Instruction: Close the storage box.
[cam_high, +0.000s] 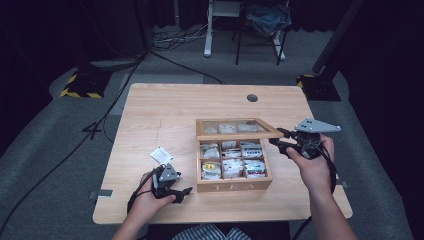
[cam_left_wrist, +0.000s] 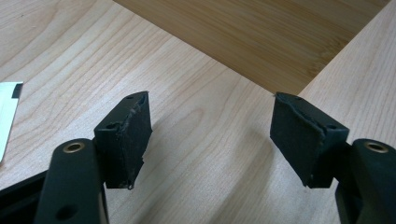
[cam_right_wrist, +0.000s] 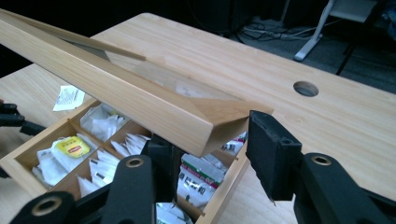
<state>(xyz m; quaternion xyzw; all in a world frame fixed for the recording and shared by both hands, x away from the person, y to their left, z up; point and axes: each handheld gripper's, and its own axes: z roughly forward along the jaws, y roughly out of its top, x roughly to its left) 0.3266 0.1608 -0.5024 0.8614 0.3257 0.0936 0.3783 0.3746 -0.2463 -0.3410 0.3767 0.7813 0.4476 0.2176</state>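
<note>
Right claw (cam_right_wrist: 205, 154) grasps the tea box's lid (cam_right_wrist: 140, 100) (half raised), left claw (cam_left_wrist: 210, 135) released

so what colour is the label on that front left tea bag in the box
Yellow label, clearest in the right gripper view.

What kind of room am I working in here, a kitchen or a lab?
Most likely a lab or recording studio, not a kitchen: a bare wooden table on grey carpet, black curtains around it, loose cables on the floor, and a stand base with hazard-striped tape.
</note>
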